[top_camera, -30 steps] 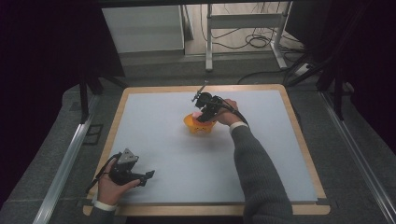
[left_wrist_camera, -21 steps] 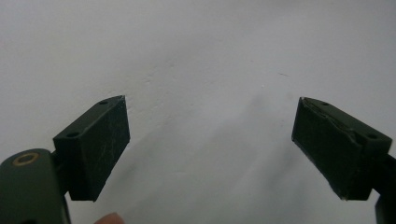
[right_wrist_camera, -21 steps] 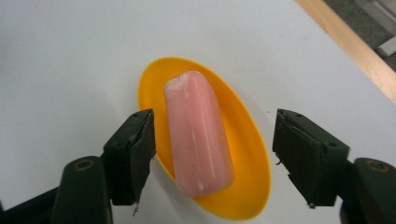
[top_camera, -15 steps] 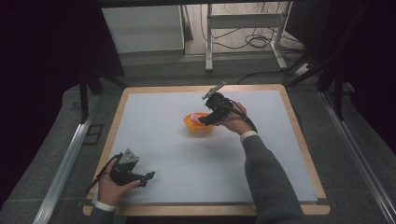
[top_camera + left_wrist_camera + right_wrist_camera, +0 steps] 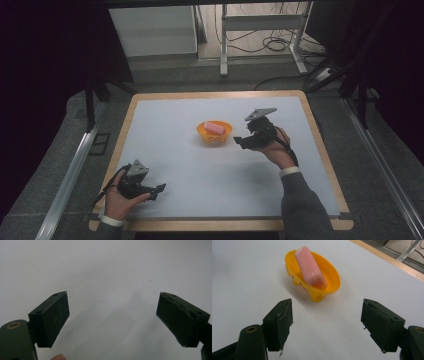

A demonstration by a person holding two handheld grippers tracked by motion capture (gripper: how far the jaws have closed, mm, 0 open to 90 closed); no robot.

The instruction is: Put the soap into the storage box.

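Pink oblong block resting inside small orange plastic bowl, lying across the bowl and leaning on its rim, near centre of white table surface. Right gripper just beside the bowl, on its right in the high view, apart from it, jaws aimed toward it. Jaws just opened, now standing wide with nothing between. In the right gripper view, bowl and block ahead of the jaw tips, slightly left of centre. Left gripper at near left corner of table, well apart from the bowl, jaws wide over bare surface, holding nothing.
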